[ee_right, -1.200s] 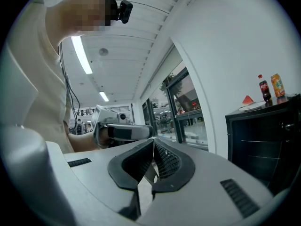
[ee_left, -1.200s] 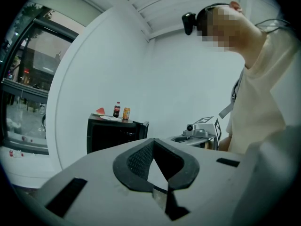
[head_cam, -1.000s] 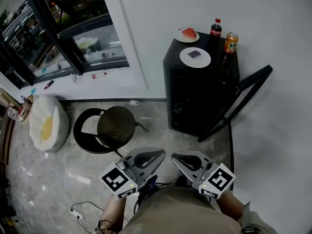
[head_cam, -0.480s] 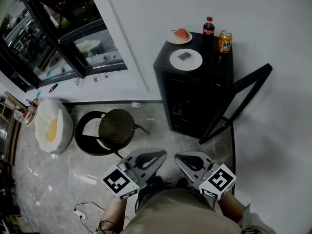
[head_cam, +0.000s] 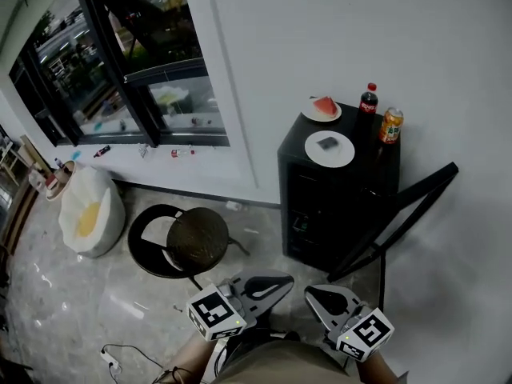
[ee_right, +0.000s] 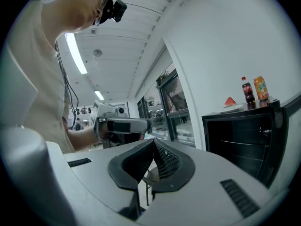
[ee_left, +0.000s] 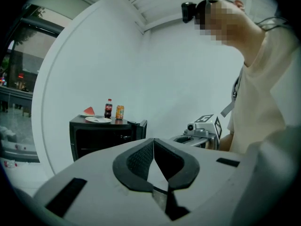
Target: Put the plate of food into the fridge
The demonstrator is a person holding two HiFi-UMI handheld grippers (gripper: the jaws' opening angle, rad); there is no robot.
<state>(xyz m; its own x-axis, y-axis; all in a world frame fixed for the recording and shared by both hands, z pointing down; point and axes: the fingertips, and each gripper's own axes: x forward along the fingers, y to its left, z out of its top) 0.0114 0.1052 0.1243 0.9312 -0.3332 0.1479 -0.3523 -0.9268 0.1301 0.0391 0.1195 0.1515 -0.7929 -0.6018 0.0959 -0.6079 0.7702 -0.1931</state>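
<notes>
Fridge (head_cam: 320,206), black, one — door (head_cam: 400,214) stood open at its right; the interior was too dark to make out.

Plates, two, both on the fridge top. Rear plate (head_cam: 322,112) carried a red watermelon wedge. Front plate (head_cam: 330,149) carried a small dark item, too small to identify.

Bottle (head_cam: 368,101), one, dark with a red cap; can (head_cam: 391,125), one, orange. Both stood on the top beside the plates.

Left gripper (head_cam: 288,279) and right gripper (head_cam: 310,291), one each, were low in the head view and well apart from the fridge — each had its jaws pressed together with nothing between them.

Stool (head_cam: 196,234), one; white bag (head_cam: 86,212), one; both on the floor.
</notes>
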